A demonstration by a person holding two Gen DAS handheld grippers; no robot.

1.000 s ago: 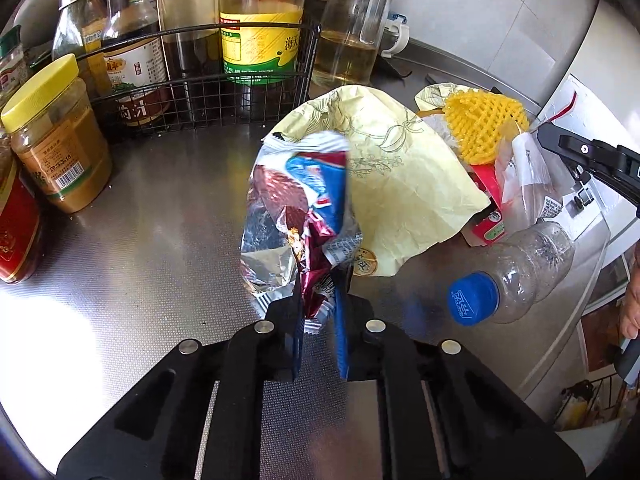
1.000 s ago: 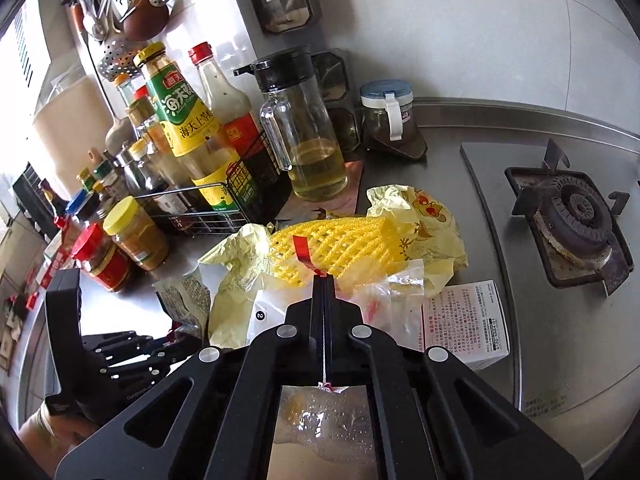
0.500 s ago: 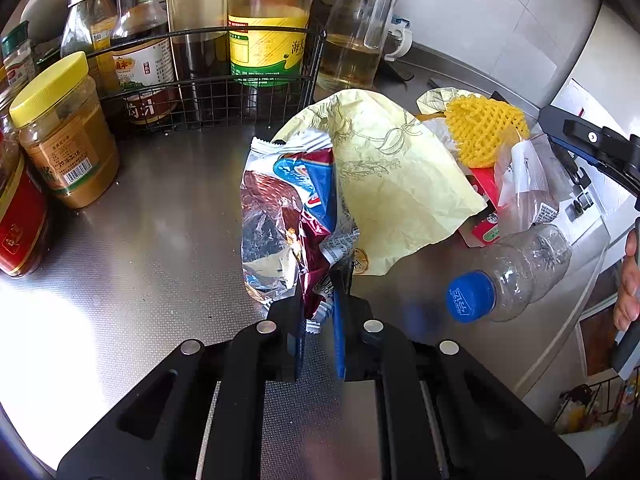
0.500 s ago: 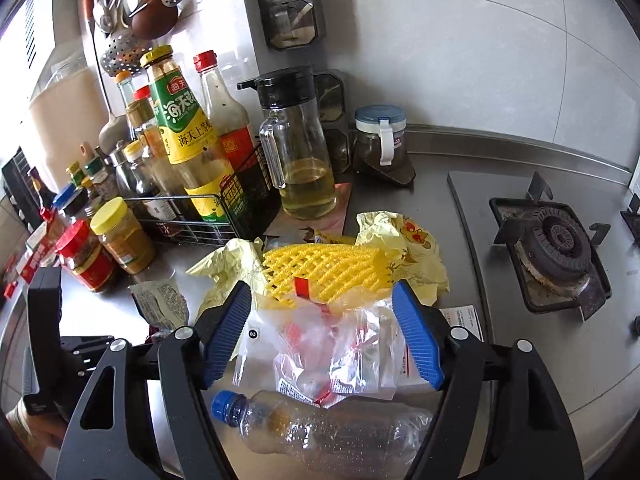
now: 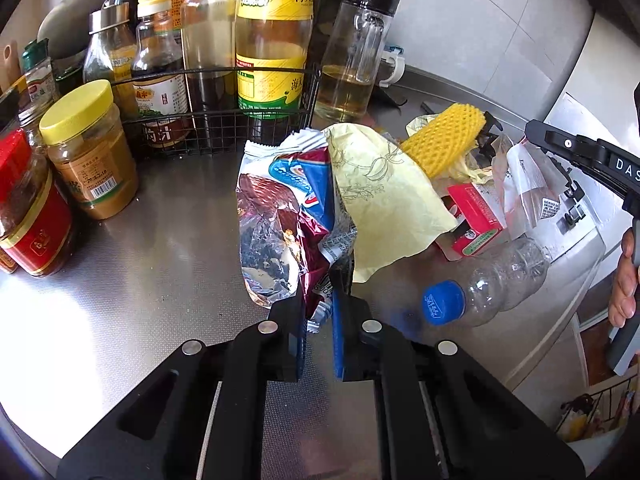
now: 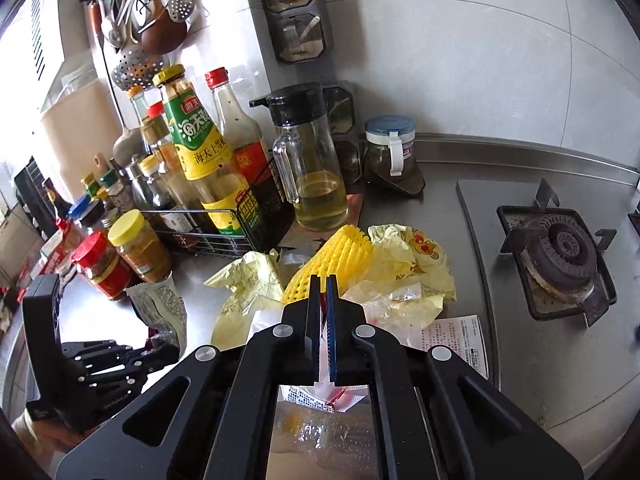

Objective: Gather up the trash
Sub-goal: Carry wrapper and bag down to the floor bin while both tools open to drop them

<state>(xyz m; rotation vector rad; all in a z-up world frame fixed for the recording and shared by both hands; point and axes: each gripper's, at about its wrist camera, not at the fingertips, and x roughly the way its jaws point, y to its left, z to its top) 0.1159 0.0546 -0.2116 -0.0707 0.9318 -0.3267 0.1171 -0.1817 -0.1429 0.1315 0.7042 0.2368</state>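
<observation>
Between the blue pads of the left gripper [image 5: 320, 312], at lower centre of the left wrist view, a crumpled foil snack wrapper [image 5: 280, 220] is pinched by its lower edge; the jaws are nearly closed on it, and the wrapper stands up from them, silver inside, red and blue print outside. At lower centre of the right wrist view the right gripper [image 6: 324, 320] has its pads pressed together on a thin clear plastic bag [image 6: 320, 396] with red and white print, whose film shows between and below the jaws.

Collection appears only begun: two pieces are gripped and, by appearance, lifted off the steel counter [image 5: 140, 280], and no bin or trash bag can be seen in either view. The rest of the litter lies in a loose heap just beyond the grippers. A pale yellow printed paper bag [image 5: 384, 200] leans against the snack wrapper; a yellow foam fruit net [image 5: 444, 136] sits on the heap at right of centre; a red carton [image 5: 476, 220] lies under it; an empty clear bottle with a blue cap [image 5: 480, 284] lies on its side at lower right. A white printed box [image 6: 456, 340] lies flat near the stove burner [image 6: 560, 252].

Condiment bottles in a wire rack [image 5: 224, 120], at upper left of the left wrist view, are judged not to be trash.
</observation>
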